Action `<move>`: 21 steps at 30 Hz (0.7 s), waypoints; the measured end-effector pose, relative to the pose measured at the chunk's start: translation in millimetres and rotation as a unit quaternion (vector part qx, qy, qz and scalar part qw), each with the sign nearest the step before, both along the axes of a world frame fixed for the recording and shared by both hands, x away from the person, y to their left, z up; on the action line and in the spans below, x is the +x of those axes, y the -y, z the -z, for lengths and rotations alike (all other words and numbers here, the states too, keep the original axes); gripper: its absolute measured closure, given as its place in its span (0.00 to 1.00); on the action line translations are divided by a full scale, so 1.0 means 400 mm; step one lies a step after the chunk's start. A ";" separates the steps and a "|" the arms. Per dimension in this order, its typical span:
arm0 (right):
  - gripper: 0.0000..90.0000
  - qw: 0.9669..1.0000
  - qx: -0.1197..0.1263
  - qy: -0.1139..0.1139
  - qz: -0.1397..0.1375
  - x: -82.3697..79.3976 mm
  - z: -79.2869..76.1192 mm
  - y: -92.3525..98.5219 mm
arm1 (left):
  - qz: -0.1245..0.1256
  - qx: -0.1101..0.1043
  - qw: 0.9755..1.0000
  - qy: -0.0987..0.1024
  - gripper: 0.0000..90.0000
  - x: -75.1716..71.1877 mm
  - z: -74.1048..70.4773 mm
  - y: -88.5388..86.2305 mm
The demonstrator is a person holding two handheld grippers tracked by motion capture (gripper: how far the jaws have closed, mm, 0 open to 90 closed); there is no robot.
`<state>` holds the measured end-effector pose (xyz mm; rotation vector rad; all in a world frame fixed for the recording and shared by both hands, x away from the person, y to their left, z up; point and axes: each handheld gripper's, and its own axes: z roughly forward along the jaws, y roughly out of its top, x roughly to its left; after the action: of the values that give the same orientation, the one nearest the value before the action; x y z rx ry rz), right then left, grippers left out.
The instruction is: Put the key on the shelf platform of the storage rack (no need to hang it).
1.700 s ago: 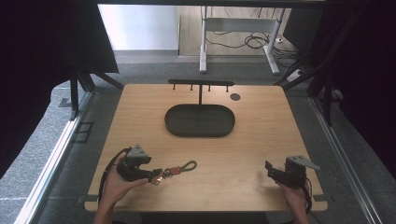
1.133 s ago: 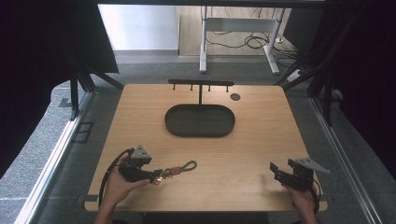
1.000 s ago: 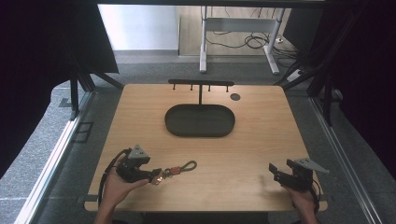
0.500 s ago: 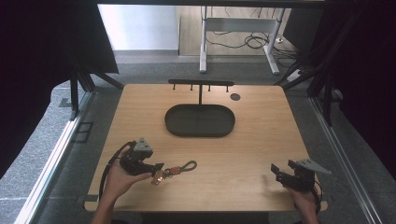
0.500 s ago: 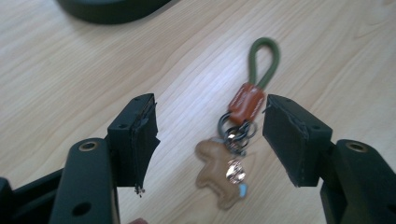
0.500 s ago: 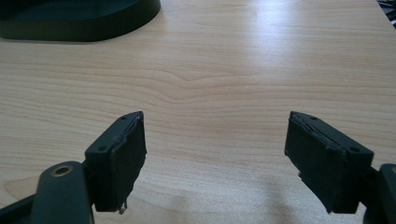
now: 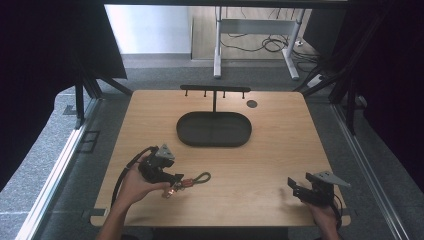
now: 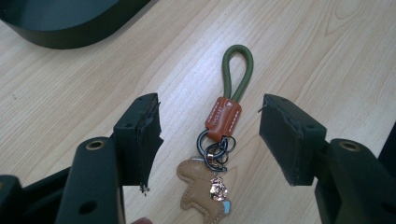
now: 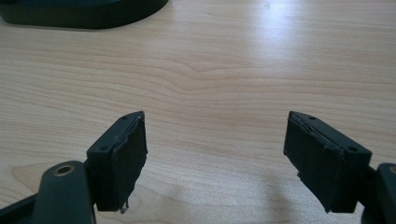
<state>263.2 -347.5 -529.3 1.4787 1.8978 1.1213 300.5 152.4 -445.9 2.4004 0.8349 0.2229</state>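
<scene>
The lower end of the keychain (image 8: 219, 154) is cut off at the bottom of the left gripper view, so its tan leather charm shows only in part, and from the high view the small rings and charm blur into one bright speck. The dark oval tray (image 7: 214, 129) is clipped to a curved edge at the top of both gripper views. The person's right hand (image 7: 324, 215) is largely hidden under its gripper at the table's near edge.

The keychain lies flat on the table (image 7: 270, 165) towards the near left corner, green cord loop pointing away from the left gripper (image 8: 208, 137). That gripper's jaws are spread wide, one on each side of the orange leather tab and rings, touching neither. The right gripper (image 9: 215, 161) sits near the near right corner with its jaws also wide apart over bare wood, well apart from the keychain.

Compared with half a second ago, the left gripper has shifted slightly closer to the keychain; the right one has barely moved.
</scene>
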 end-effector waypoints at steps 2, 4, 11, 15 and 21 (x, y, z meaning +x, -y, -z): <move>0.25 1.000 -0.001 -0.001 -0.002 0.000 -0.001 -0.001 | 0.004 0.002 1.000 -0.002 0.44 0.001 0.001 0.007; 0.25 1.000 -0.002 -0.003 -0.008 0.000 -0.002 -0.003 | 0.006 0.004 1.000 -0.003 0.44 0.003 0.002 0.011; 0.26 1.000 -0.004 -0.008 -0.013 0.001 -0.001 -0.006 | 0.034 0.033 0.999 -0.023 0.46 0.016 0.006 0.051; 0.26 1.000 -0.005 -0.011 -0.013 0.001 0.000 -0.006 | 0.037 0.042 0.998 -0.024 0.46 0.021 0.003 0.060; 0.27 1.000 -0.007 -0.016 -0.010 0.002 0.002 -0.006 | 0.039 0.047 0.998 -0.033 0.47 0.029 -0.002 0.067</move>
<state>263.9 -345.0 -530.0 1.4812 1.9417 1.0972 312.0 125.6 -445.1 2.5346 0.7742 0.1546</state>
